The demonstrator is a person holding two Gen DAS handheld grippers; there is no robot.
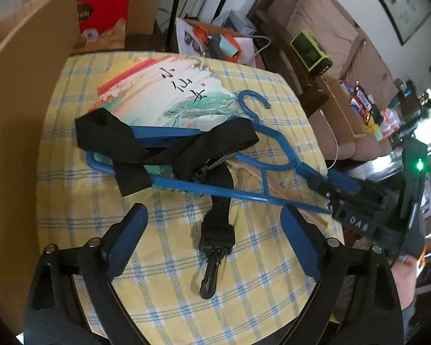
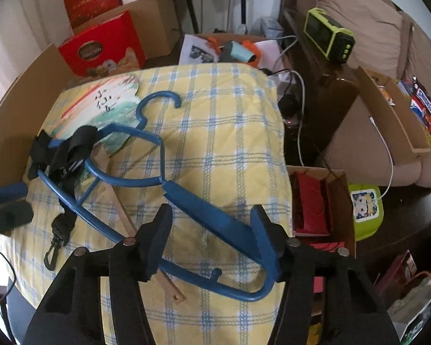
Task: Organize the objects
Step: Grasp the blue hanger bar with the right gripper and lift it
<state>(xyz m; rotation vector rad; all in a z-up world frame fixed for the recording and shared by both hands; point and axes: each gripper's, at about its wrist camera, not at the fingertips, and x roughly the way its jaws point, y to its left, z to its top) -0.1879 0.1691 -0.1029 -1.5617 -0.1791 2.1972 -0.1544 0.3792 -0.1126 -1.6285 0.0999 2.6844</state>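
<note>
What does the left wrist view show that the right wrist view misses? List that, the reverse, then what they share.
Only left wrist: the right gripper seen from outside, its green light lit, its jaws around the blue hanger's end. Only right wrist: the open box with red lining and the green lid with a cartoon, both right of the cloth. Both: the hanger, black strap, wooden stick, yellow checked cloth, red box and lime-green device.
</note>
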